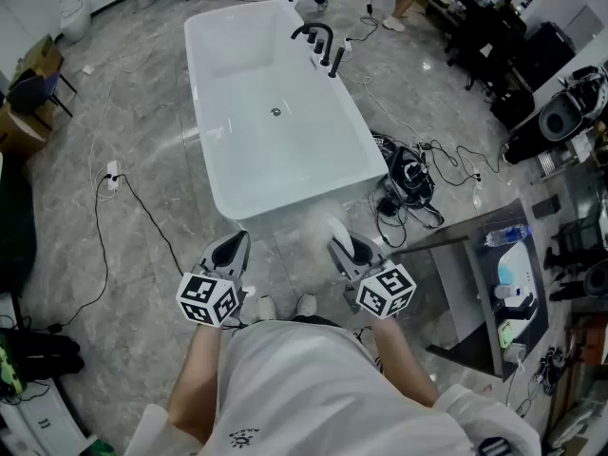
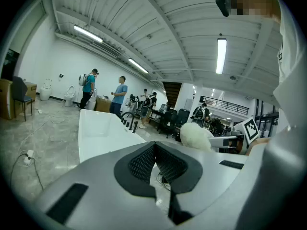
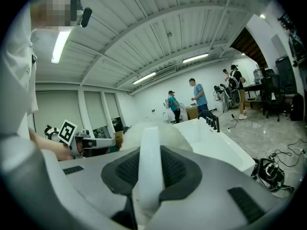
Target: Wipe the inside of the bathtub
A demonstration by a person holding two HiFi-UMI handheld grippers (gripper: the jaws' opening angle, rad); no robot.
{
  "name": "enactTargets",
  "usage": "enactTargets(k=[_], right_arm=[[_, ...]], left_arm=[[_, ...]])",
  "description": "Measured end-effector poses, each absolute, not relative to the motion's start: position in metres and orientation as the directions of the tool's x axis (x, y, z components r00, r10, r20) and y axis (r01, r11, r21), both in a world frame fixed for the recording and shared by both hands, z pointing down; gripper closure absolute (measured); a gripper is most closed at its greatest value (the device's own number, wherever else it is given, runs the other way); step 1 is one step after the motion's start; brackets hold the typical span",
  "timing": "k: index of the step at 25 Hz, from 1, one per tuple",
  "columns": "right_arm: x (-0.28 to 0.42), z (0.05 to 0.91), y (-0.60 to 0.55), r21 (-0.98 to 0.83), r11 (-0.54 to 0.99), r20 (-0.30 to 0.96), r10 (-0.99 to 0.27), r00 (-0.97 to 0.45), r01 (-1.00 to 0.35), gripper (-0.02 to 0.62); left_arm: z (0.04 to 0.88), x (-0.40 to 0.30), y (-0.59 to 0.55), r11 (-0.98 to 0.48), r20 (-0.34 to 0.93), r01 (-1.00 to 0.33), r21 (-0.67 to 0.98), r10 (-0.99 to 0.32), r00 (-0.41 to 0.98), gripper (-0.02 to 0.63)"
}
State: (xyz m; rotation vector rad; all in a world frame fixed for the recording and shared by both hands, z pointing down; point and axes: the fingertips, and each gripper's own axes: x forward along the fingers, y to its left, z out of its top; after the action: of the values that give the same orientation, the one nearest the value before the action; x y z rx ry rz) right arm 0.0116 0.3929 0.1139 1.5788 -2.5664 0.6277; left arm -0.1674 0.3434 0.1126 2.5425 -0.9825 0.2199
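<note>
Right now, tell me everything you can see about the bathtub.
The bathtub is white, glossy and freestanding, rectangular with rounded corners, on the grey stone-look floor. Empty, it has a drain mid-floor and black tap fittings on its right rim. The left gripper and the right gripper, holding a fluffy wiper, hang short of its near end.

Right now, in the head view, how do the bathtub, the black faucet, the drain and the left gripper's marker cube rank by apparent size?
1. The bathtub, clearly largest.
2. The black faucet and the marker cube look about alike. The cube is nearer the camera, so I do not rank them.
3. The drain, smallest.
</note>
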Motion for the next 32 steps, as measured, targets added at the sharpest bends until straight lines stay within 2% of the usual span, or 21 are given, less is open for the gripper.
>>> enactTargets(k=[24,32], right_arm=[[-0.028,0.109,0.396,-0.304,0.338,0.247,-0.875,-0.417,-0.891,0.502],[-0.014,0.11,0.396,-0.306,0.27,0.263,-0.898,-0.353,-0.913,0.502]], left_arm=[[0.106,-0.206,0.341,-0.703,0.249,-0.649,0.29,-0.6,0.76,0.595],[0.115,-0.22,0.34,-0.698,0.262,-0.648,0.305,-0.593,0.762,0.595]])
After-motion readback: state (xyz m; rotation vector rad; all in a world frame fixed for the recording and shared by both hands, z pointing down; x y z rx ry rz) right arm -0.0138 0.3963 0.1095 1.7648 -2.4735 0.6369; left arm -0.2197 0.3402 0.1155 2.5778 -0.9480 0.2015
